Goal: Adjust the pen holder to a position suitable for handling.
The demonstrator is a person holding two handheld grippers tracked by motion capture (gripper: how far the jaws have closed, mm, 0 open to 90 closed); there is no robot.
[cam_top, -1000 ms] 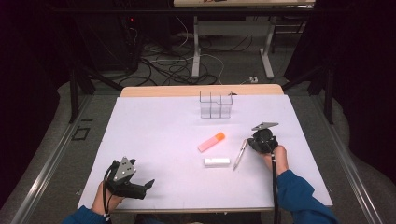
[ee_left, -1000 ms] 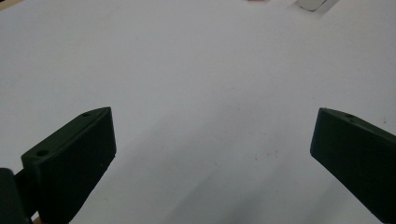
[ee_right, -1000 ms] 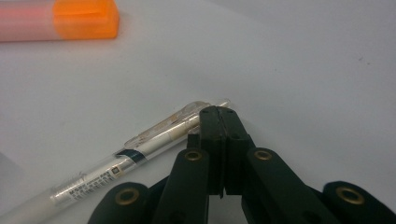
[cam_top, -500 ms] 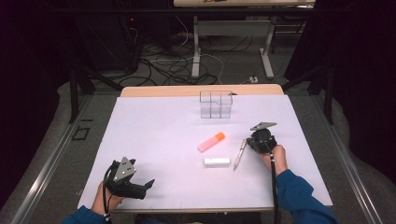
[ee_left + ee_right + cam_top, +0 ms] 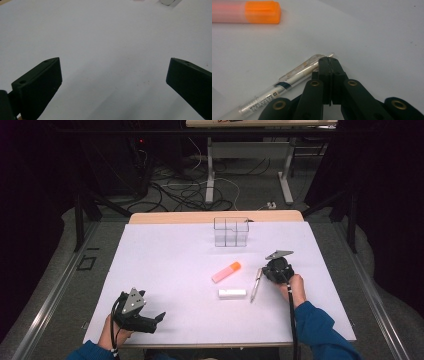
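Note:
My right gripper (image 5: pixel 328 60) is shut, its jaws meeting with no gap, and its tips rest against the clip end of a clear pen (image 5: pixel 287 85); whether they pinch it I cannot tell. The pen (image 5: pixel 256 285) lies flat on the white table sheet (image 5: pixel 165 260), just left of the right gripper (image 5: pixel 264 272). An orange-capped pink highlighter (image 5: pixel 226 271) lies left of it, with its cap (image 5: pixel 262 12) in the right gripper view. My left gripper (image 5: pixel 160 316) rests at the near left, open (image 5: pixel 113 82) over bare sheet.
A small white bar (image 5: pixel 232 293) lies near the pen's lower end. A clear box with several compartments (image 5: pixel 231 231) stands at the far middle of the sheet. Beyond the table are desk legs and cables on the floor (image 5: pixel 200 190).

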